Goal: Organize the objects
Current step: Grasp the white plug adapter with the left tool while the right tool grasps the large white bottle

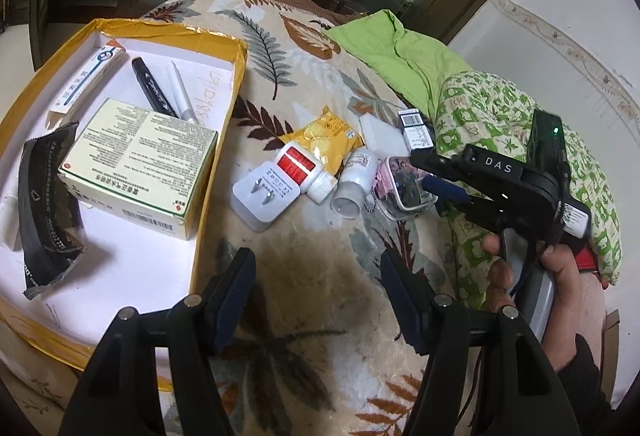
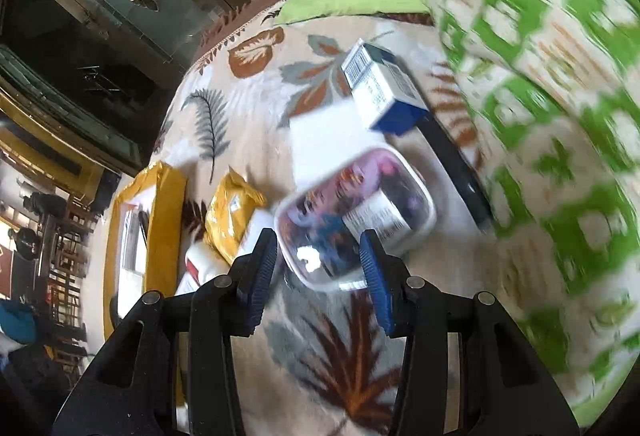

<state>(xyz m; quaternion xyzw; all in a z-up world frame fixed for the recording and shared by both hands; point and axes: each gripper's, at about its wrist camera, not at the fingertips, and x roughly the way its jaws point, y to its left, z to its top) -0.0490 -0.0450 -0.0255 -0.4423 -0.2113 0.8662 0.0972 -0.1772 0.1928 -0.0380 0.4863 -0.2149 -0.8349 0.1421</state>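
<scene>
The white letters "DAS" stand on the black body of the right gripper point(image 1: 434, 172), seen from the left wrist view near the right edge of the leaf-patterned blanket point(image 1: 304, 232). Handwritten digits run along the white floor of the yellow-rimmed box point(image 1: 236, 84) by its right wall, but they read only partly, something like "1975298". The green-edged carton point(image 1: 138, 164), the black wrapper point(image 1: 46, 212), the white plug adapter point(image 1: 264, 196) and the small blue box point(image 2: 380, 92) carry print and barcodes too small or blurred to read.
</scene>
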